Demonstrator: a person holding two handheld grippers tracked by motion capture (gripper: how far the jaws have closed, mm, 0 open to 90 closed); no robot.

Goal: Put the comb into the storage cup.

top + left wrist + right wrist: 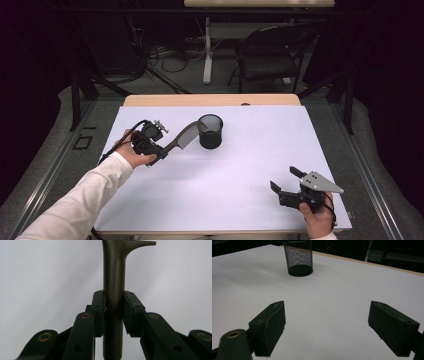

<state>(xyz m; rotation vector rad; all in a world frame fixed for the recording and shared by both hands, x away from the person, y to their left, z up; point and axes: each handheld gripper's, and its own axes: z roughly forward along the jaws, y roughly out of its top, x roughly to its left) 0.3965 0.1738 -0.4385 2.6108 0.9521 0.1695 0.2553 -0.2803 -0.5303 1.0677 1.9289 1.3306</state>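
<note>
A dark comb (184, 136) is held by its handle in my left gripper (161, 150), left of a black mesh cup (210, 131); its toothed end reaches up to the cup's rim. In the left gripper view the pads press on the comb's handle (113, 290) from both sides. My right gripper (286, 181) rests near the table's front right corner, open and empty. In the right gripper view its two fingers (270, 322) stand wide apart over bare white tabletop, and the mesh cup (298, 257) stands far ahead, upright.
The white tabletop (240, 165) has a wooden strip along its far edge (210, 100). Beyond the table stand a dark folding chair (272, 55) and a desk leg among cables (170, 60) on the floor.
</note>
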